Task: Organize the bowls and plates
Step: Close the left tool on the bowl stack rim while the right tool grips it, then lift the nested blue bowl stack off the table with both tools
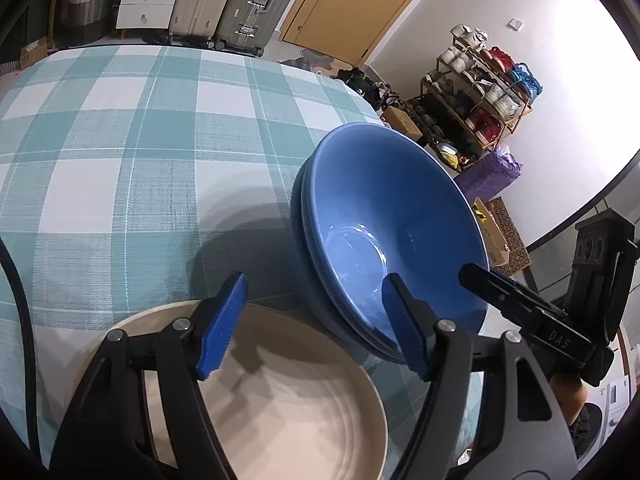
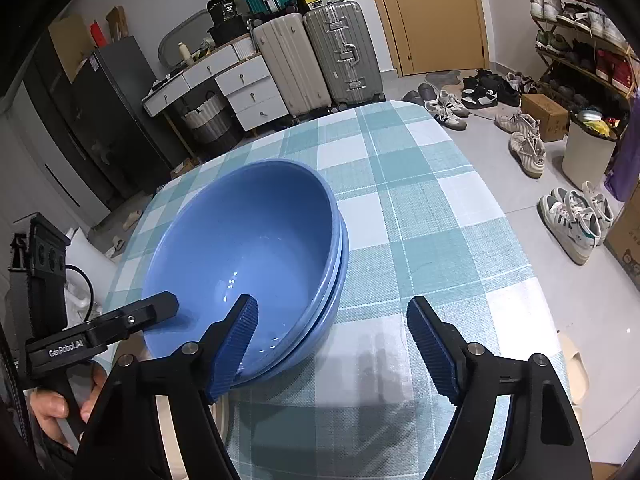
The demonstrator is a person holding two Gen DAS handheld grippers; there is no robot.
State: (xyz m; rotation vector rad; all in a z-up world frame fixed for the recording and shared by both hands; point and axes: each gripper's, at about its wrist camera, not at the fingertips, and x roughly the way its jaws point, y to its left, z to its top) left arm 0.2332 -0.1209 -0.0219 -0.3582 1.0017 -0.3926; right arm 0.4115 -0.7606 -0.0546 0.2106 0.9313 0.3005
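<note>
Nested blue bowls stand on the checked tablecloth; they also show in the right wrist view. A cream plate lies just in front of them, under my left gripper. The left gripper is open and empty, its right finger beside the bowls' near rim. My right gripper is open and empty; its left finger is over the bowls' near rim, its right finger over bare cloth. The right gripper shows at the right of the left wrist view, the left gripper at the left of the right wrist view.
The table edge runs close on the right, with shoes on the floor beyond. Suitcases, drawers and a shoe rack stand around the room. A slice of cream plate shows under the right gripper.
</note>
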